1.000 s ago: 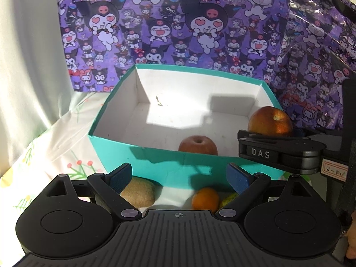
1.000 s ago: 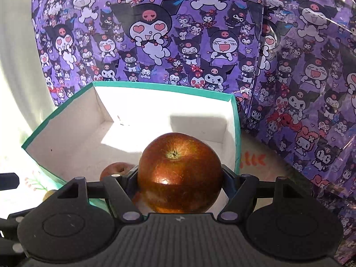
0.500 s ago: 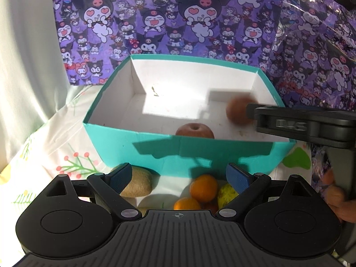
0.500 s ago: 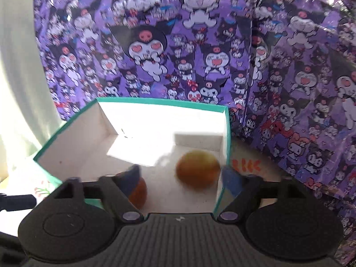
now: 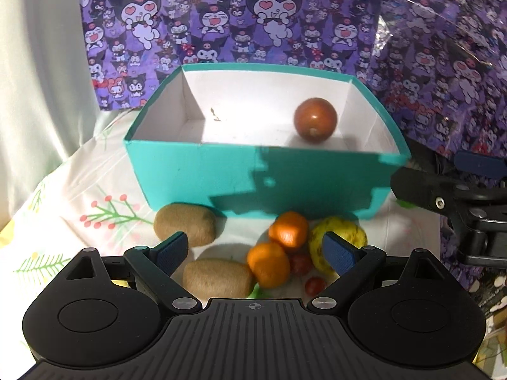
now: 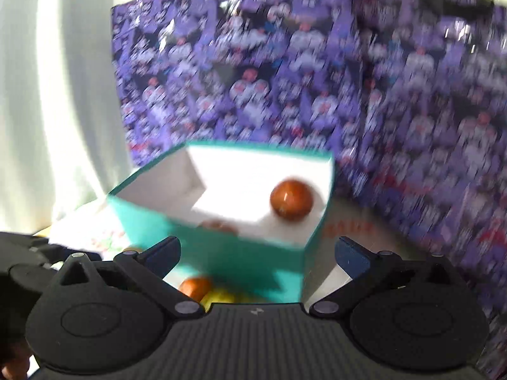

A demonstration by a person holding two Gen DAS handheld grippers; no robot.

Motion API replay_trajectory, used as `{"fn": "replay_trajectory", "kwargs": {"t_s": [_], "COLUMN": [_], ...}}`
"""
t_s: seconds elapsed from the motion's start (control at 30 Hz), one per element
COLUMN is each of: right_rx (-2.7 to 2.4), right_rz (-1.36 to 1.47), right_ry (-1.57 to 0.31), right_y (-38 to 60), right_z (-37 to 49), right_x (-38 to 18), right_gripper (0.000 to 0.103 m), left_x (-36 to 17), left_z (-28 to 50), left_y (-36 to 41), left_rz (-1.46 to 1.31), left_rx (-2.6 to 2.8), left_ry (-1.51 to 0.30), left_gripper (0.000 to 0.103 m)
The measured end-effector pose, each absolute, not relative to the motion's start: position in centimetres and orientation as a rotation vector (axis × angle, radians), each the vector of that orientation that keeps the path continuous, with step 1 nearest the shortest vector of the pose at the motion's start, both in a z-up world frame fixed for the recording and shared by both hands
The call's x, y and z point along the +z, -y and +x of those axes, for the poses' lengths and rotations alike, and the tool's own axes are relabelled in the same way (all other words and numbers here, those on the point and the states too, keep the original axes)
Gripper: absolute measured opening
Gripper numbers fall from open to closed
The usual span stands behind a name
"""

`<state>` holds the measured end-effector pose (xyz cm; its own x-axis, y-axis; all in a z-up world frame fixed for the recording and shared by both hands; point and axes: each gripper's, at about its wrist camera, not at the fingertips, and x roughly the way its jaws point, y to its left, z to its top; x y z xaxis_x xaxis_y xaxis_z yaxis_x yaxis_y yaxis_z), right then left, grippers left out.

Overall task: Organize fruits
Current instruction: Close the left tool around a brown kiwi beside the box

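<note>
The apple [image 5: 315, 119] I dropped now lies in the box [image 5: 253, 177]; my right gripper [image 6: 257, 255] is opening, empty; my left gripper [image 5: 255, 248], wide open and empty, hangs nearest the kiwi [image 5: 218, 278] at lower centre.

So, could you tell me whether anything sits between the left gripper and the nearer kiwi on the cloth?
Nothing visible does. The left gripper is open above the loose fruit, and the nearer kiwi lies just ahead of its left finger, uncovered. An orange touches the kiwi's right end, crowding that side.
</note>
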<state>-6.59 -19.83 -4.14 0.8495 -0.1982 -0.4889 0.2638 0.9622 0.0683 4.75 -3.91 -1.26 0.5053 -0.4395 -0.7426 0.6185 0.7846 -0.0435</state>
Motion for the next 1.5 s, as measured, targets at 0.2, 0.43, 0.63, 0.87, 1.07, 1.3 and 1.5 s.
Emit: {"fn": "replay_trajectory", "kwargs": {"t_s": [0.2, 0.43, 0.63, 0.87, 1.07, 1.3, 1.5], "right_rx": [-0.274, -0.306, -0.320, -0.329, -0.328, -0.319, -0.323], "right_rz": [0.074, 0.104, 0.116, 0.114, 0.105, 0.088, 0.080], "right_ry": [-0.544, -0.573, -0.610, -0.625, -0.643, -0.669, -0.684], "right_y": [18.2, 18.3, 18.2, 18.0, 17.6, 17.1, 17.1], "right_z": [-7.7, -7.9, -7.4, -7.2, -6.9, -6.2, -5.6], "right_x": [-6.1, -7.0, -7.6, -7.9, -8.2, -8.5, -8.7], "right_gripper": [0.103, 0.103, 0.103, 0.103, 0.103, 0.103, 0.103], "left_x": [-3.1, -5.2, -5.7, -7.2, -8.1, -8.7, -9.0], "left_z": [3.1, 3.2, 5.4, 6.6, 6.6, 6.8, 7.0], "left_y": [2.2, 1.1, 0.9, 1.9, 2.2, 2.9, 2.9], "left_rz": [0.282, 0.311, 0.333, 0.404, 0.454, 0.492, 0.536], "left_rx": [-0.723, -0.720, -0.731, -0.753, -0.810, -0.842, -0.856], "left_ry": [-0.817, -0.839, -0.790, -0.795, -0.747, -0.726, -0.706], "left_gripper": [0.095, 0.088, 0.085, 0.078, 0.079, 0.078, 0.081]}}
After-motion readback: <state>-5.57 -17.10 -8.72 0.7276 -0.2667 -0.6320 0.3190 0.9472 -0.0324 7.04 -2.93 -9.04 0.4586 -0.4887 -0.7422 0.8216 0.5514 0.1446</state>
